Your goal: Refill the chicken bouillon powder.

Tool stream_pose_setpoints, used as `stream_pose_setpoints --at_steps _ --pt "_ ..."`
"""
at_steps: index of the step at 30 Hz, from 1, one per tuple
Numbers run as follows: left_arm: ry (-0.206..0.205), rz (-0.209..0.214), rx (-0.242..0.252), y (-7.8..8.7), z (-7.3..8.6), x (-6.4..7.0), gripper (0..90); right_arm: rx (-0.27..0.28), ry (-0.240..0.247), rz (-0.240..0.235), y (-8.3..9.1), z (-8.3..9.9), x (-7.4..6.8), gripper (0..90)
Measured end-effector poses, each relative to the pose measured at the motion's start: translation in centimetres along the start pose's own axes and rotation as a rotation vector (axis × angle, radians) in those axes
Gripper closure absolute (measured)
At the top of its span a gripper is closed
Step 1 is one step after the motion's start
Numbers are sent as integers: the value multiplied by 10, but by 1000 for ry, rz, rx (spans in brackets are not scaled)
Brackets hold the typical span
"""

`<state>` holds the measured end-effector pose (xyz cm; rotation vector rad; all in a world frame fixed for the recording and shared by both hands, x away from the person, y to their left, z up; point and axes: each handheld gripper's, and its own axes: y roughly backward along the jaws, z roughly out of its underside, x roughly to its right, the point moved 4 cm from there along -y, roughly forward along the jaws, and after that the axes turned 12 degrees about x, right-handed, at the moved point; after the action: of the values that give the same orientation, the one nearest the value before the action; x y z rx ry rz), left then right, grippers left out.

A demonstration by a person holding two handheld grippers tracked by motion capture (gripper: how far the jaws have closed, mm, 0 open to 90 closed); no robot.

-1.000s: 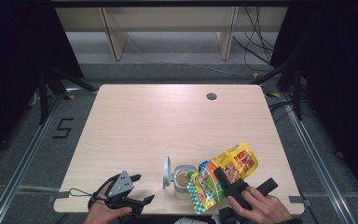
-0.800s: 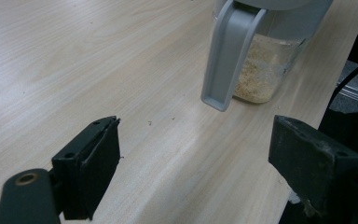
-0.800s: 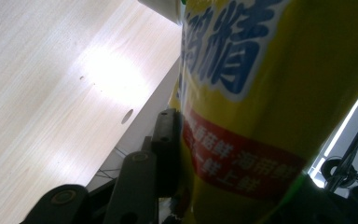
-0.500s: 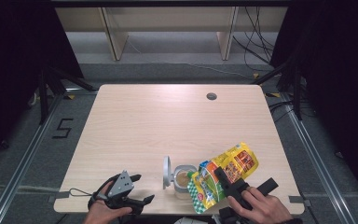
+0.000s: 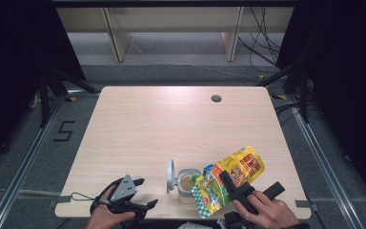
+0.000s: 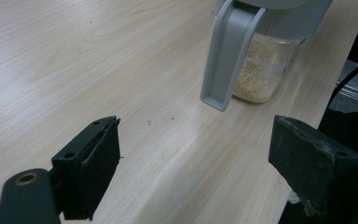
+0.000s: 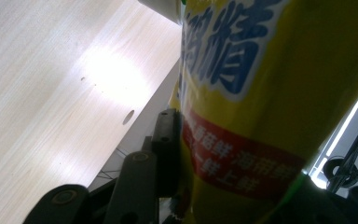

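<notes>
Right gripper (image 5: 232, 187) clamps the tilted yellow printed foil pouch (image 5: 228, 179) over the open clear plastic jar (image 5: 187, 184) near the table's front edge; left gripper (image 5: 140, 193), jaws apart, should steady the jar.

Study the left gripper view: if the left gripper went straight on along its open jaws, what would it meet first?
Probably the clear container of pale granules, first its grey flip lid hanging down its near side; bare table lies between. The left gripper holds nothing.

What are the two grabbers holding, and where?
The right gripper pinches the yellow bag at its middle, tipped over the jar. The left gripper is open and holds nothing.
</notes>
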<state>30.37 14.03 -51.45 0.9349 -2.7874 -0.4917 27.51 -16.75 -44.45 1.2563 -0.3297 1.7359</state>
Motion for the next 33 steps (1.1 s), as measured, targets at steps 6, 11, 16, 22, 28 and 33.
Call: stream_pose_setpoints --at_steps 6,11,16,22,28,33 --pt "6 -1 0 0 0 0 160 1 -9 -1 0 1 1 696" --pt "6 2 -3 0 0 0 160 0 -4 -12 0 0 0 696" --pt "6 2 -4 0 0 0 160 -2 -10 -7 1 1 -1 697" --pt "3 -3 -1 1 0 0 160 -1 -5 -2 1 1 0 698" --pt "2 -4 -2 1 0 0 160 6 -20 4 0 1 0 698" --pt "2 -4 -1 1 0 0 160 2 -22 -1 1 2 0 698"
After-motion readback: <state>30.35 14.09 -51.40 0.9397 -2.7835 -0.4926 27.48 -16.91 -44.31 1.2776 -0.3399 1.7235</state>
